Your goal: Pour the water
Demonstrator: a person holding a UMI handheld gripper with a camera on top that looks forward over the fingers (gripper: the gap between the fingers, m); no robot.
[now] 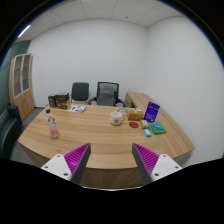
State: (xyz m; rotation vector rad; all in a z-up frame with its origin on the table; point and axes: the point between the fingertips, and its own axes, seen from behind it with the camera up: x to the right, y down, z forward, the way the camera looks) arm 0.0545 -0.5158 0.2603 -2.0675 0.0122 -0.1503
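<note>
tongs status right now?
Tongs: open, holding nothing; the fingers hang apart over the near edge of the wooden table, well short of the bottle.

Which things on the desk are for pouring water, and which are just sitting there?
For the job:
pink bottle
teapot
gripper, open and holding nothing

Just sitting there:
purple box
teal thing near it
two chairs behind the desk
boxes at the desk's far end
</note>
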